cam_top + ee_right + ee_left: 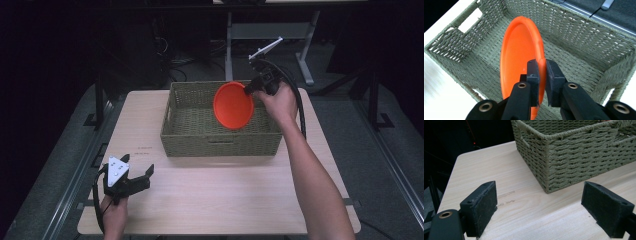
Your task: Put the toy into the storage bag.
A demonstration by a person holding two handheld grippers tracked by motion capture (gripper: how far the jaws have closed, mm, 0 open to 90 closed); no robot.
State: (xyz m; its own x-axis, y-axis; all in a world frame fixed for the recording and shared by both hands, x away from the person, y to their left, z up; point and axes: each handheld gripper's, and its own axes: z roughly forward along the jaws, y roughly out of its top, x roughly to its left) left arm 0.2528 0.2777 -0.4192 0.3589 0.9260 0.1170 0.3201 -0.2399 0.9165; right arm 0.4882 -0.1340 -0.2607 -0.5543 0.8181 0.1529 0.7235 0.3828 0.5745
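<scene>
Two black pads of the right gripper (pixel 541 75) are pinching the rim of an orange plate (pixel 520 52), clamped tight on its edge so the plate is hanging on edge rather than lying flat. Holding it by the rim like this is probably what lets it go down into the basket (pixel 584 42) without the jaws fouling the woven floor. In the high view the plate (pixel 233 105) is sitting over the right half of the basket (pixel 192 127), tilted, its lower edge seemingly near the bottom; whether it is touching the weave I cannot tell.

Around the plate the basket is offering plenty of room: nothing else is lying inside it, and the near and far walls are standing well apart from the plate's faces. The right wall is the tight side, since the right hand (pixel 279 102) is reaching in over that rim, just beside it.

Out on the table (pixel 225 200), the left gripper (pixel 139 176) is resting near the front left corner with its jaws spread wide and nothing between them. From its own camera the basket's corner (pixel 547 187) is standing ahead, well apart from both pads (pixel 482 206), with bare wood all around for a move.
</scene>
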